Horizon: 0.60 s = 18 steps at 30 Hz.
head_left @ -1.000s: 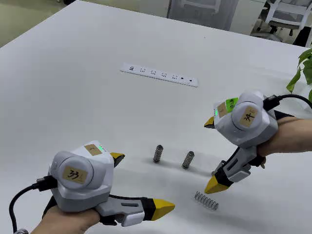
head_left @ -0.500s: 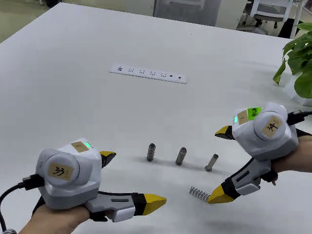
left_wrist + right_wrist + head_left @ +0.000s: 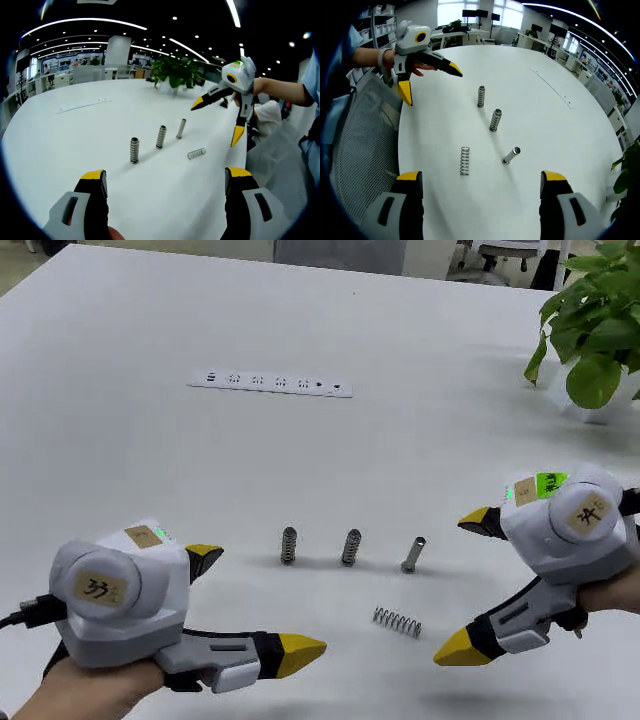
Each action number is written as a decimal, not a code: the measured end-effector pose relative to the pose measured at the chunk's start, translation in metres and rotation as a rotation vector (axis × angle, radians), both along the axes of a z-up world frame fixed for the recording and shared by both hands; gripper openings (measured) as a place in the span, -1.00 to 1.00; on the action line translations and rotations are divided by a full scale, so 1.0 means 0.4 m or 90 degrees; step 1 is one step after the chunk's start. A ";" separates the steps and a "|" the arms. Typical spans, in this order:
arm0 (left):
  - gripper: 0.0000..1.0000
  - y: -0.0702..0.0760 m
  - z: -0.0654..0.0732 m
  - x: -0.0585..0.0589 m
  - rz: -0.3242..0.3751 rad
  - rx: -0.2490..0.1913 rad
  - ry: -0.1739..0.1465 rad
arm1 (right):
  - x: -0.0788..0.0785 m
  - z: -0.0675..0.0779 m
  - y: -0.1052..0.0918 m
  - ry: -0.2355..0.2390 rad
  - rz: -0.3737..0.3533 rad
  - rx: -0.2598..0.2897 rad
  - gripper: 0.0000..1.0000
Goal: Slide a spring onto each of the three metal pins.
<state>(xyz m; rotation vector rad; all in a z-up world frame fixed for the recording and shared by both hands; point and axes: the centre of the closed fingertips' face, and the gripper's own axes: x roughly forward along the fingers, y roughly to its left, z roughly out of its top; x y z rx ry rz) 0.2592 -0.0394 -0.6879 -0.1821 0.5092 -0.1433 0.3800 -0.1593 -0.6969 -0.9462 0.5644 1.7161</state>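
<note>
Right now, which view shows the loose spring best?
The right gripper view: the loose spring lies close, full length, coils distinct. In the head view the spring is smaller, near the bare pin; in the left gripper view it is small and far.

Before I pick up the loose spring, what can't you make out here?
Head view: whether pins stand inside the end spring and the middle spring; their coils hide it.
Right gripper view: how the bare pin is seated in the table; its base is too small.
Head view: the plant, cut off by the top and right edges.
</note>
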 end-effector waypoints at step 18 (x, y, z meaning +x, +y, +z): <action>1.00 -0.012 -0.019 -0.001 -0.043 0.004 0.028 | -0.023 0.001 -0.098 0.037 -0.086 0.048 0.97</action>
